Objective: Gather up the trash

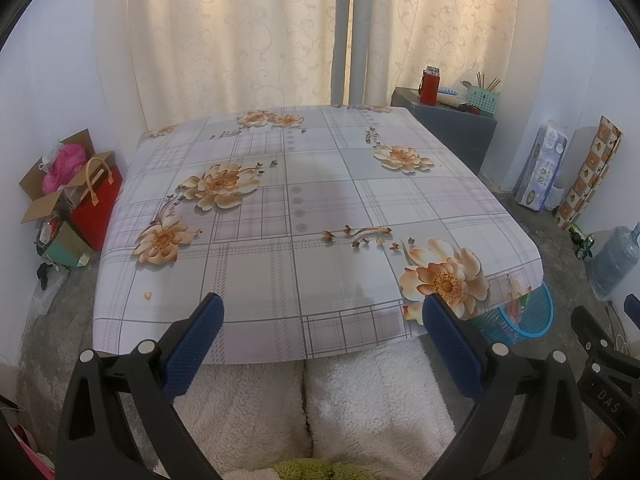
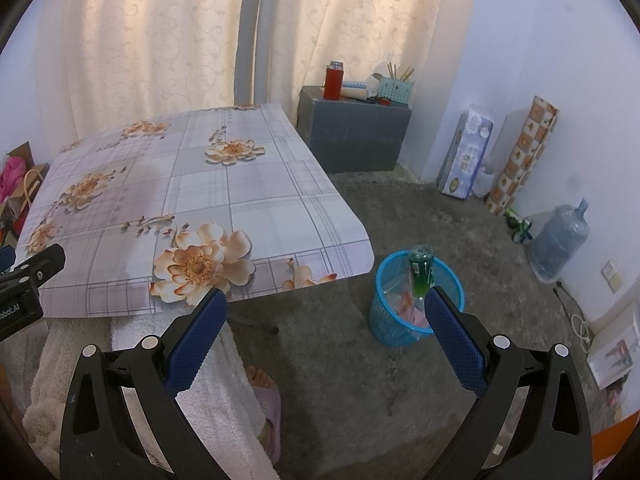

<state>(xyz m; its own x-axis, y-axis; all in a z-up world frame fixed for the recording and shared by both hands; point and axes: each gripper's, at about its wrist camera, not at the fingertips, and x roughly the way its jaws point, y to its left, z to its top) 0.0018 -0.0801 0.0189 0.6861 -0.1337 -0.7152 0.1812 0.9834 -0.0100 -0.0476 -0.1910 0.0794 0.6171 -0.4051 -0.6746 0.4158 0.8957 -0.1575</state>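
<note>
With nothing lying on the flowered cloth of the desk (image 1: pixel 280 200), the collecting looks finished or close to it. The left tongs (image 1: pixel 322 320) hang released over the near desk edge, jaws wide apart and empty. The right tongs (image 2: pixel 326 316) are likewise released and empty, held out over the floor towards the blue basket (image 2: pixel 384 320), which stands on the concrete just beside the desk's right corner, likely placed there for easy reach. A green bottle (image 2: pixel 420 272) stands tilted inside the basket, neck down, above pink scraps (image 2: pixel 412 312); these appear to be the trash.
</note>
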